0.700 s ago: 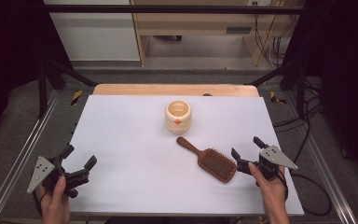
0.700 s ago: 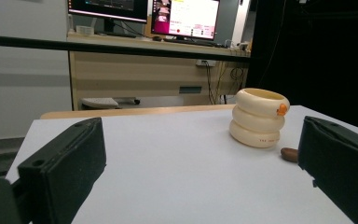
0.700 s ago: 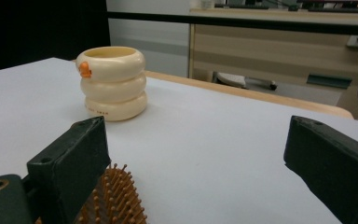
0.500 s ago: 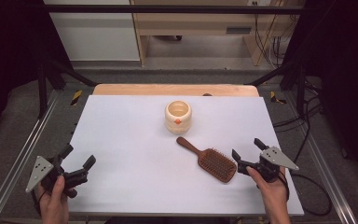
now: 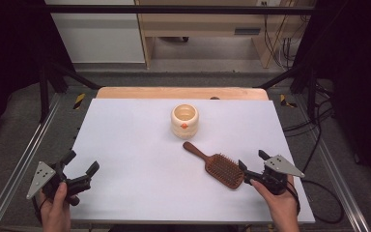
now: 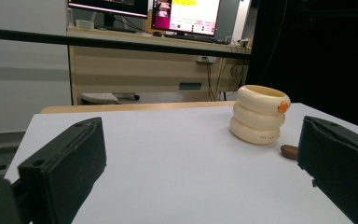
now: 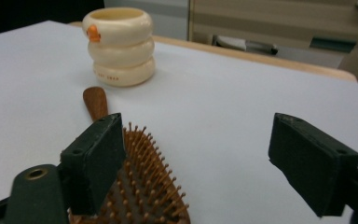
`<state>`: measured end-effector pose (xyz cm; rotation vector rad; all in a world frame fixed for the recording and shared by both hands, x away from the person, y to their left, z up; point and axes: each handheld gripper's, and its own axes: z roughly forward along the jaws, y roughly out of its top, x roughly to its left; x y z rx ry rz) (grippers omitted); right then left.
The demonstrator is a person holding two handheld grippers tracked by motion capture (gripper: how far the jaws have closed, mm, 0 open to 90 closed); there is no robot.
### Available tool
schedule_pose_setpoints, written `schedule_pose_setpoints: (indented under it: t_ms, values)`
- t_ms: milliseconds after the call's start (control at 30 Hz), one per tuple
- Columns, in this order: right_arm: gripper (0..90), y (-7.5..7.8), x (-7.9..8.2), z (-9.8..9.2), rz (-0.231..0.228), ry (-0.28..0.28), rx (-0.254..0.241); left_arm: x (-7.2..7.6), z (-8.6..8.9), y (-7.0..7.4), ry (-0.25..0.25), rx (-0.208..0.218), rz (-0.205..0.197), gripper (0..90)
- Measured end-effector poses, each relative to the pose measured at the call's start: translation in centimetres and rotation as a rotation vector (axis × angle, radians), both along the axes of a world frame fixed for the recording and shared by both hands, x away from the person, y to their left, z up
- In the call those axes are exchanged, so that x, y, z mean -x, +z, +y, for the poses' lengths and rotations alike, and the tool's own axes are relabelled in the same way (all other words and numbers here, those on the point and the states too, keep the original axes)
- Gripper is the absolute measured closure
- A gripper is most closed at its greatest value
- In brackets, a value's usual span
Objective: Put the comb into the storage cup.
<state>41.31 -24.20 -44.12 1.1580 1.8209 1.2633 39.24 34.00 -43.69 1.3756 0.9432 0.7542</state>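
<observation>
A: How far along is it?

B: Barely begun, I'd judge. The hairbrush (image 5: 217,166) lies flat on the bench (image 5: 140,145), bristles up, not lifted. The right tongs (image 5: 254,162) stand apart at its head, clamping nothing; the left tongs (image 5: 81,161) hang apart too (well off to the side).

A: Which way does it point?

B: Its length runs diagonally, handle toward the cream cup (image 5: 184,121).
</observation>
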Motion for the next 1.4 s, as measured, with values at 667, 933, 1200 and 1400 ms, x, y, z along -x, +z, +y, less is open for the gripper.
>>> schedule_pose_setpoints:
  t_ms: [667, 933, 1200, 1400]
  values:
    - [89.8, -0.1, 2.4, 2.4, 0.062, 0.172, 0.089, 0.0, -0.3, 0.0, -0.006, -0.019, 0.003, 1.7]
    - [90.0, -0.4, 2.5, 3.2, 0.115, 0.241, 0.089, 0.0, -0.2, 0.1, 0.001, -0.015, 0.006, 1.7]
    - [90.0, -0.9, 2.8, 4.4, 0.177, 0.296, 0.136, 0.0, -0.3, 0.0, -0.007, -0.021, 0.006, 1.7]
    - [90.0, -2.0, 3.1, 5.3, 0.245, 0.332, 0.206, 0.1, -0.2, 0.0, -0.002, -0.021, 0.006, 1.7]
